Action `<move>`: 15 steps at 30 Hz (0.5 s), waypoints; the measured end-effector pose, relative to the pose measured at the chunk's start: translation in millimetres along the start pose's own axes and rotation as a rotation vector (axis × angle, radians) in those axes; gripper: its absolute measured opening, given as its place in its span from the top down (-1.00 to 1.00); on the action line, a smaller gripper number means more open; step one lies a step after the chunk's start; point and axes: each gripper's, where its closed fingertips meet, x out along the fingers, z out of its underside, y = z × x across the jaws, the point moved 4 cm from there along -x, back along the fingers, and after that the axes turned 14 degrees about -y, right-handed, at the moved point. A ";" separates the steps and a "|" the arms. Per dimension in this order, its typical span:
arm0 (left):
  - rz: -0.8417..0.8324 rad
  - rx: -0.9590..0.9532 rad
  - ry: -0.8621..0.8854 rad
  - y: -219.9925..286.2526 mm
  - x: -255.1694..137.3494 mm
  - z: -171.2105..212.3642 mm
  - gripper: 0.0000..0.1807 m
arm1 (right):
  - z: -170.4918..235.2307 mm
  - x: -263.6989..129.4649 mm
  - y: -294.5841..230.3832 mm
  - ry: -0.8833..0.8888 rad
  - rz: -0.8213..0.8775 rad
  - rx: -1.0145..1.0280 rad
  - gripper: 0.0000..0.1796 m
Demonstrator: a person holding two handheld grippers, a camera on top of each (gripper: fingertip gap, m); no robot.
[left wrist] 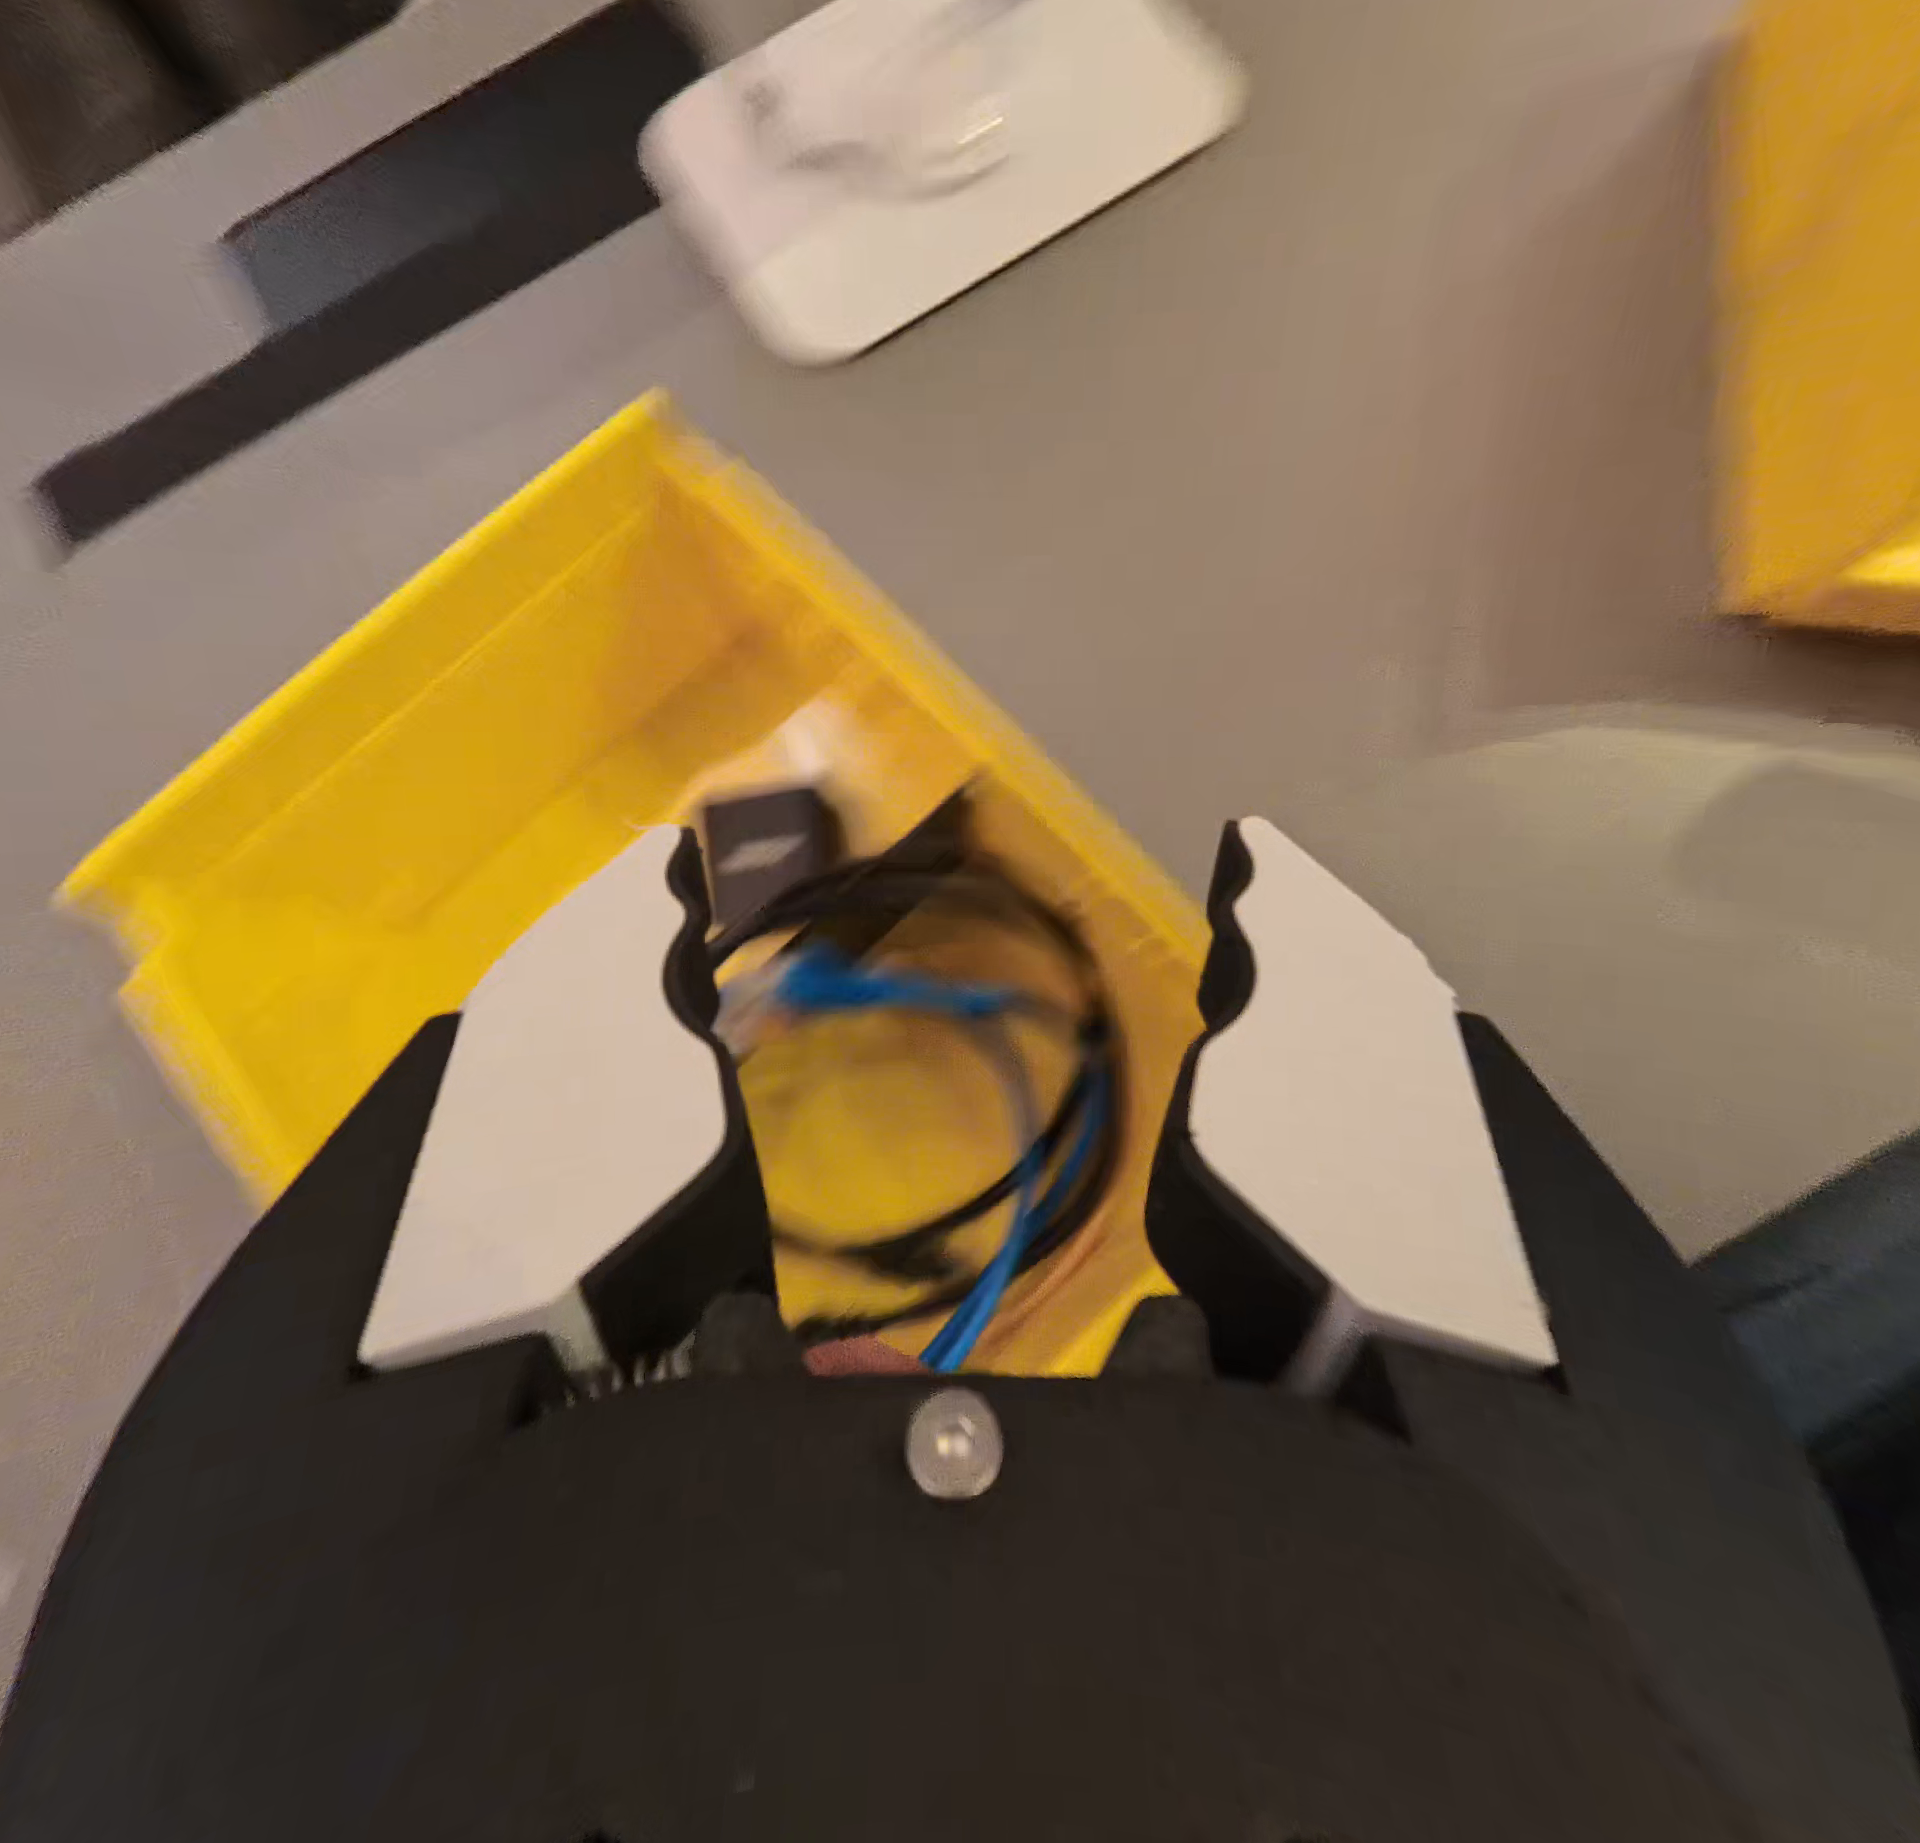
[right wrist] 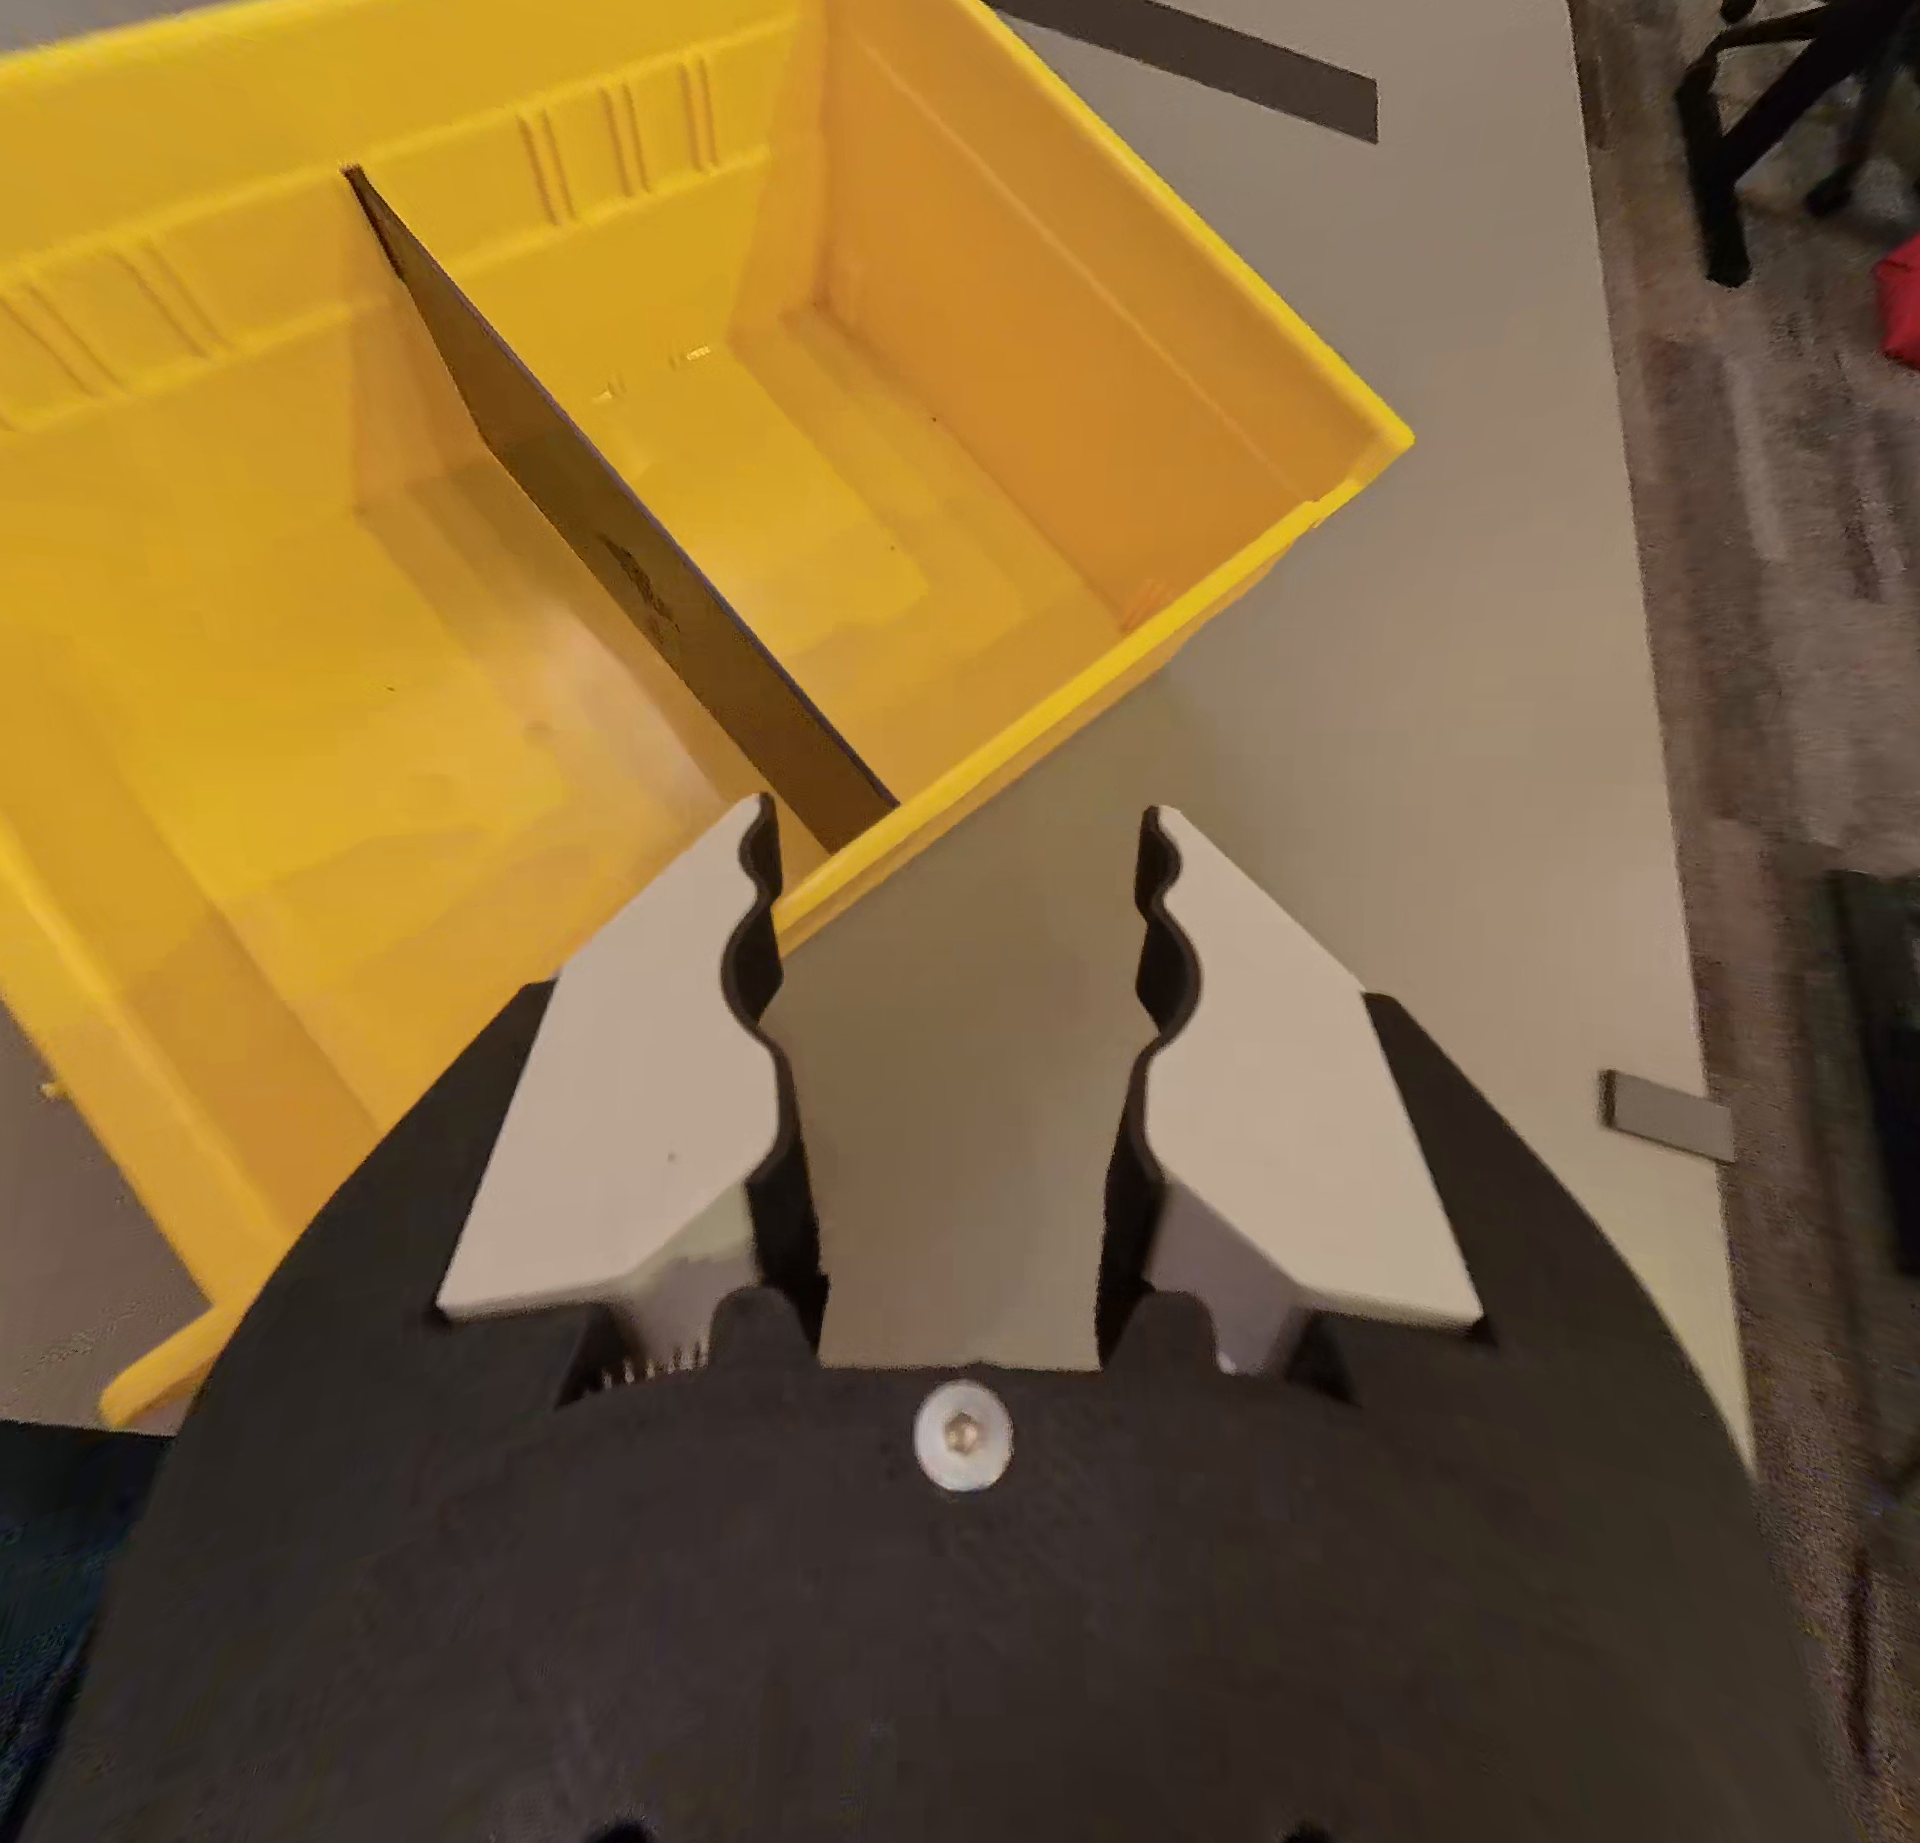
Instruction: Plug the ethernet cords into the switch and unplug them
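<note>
My left gripper (left wrist: 956, 858) hangs with its two black-edged white fingers spread wide and nothing between them. Just under it lies a small yellow plastic bin (left wrist: 436, 754), and inside this bin I see a loose coil of black and blue ethernet cords (left wrist: 935, 1004) and a small dark box (left wrist: 764, 853) with a pale mark on top; the picture is blurred, so I cannot tell whether this box is the switch. A black divider plate (left wrist: 951, 822) stands in the bin beside the cords.

My right gripper (right wrist: 956, 827) is also wide apart and holds nothing. Its left finger (right wrist: 665, 1014) covers the near rim of a large yellow plastic bin (right wrist: 1122, 713), which has a black divider panel (right wrist: 644, 567) standing between two bare compartments. The divider bears a faint mark that I cannot read.

Both bins stand on a grey table (right wrist: 1403, 754). On the table, farther from my left gripper, lies a white rounded tray (left wrist: 935, 235) with something clear in it, and a black strip (left wrist: 343, 370) near the far edge. A similar black strip (right wrist: 1174, 37) shows in the right view. Beyond the table edge is a mottled grey-brown carpet (right wrist: 1787, 546), with black chair legs (right wrist: 1787, 58) and a red object (right wrist: 1901, 307) on it.
</note>
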 end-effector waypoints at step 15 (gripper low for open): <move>0.002 -0.386 -0.185 -141.3 8.4 161.7 -0.01 | -19.4 29.2 79.5 -0.188 0.056 -0.130 0.63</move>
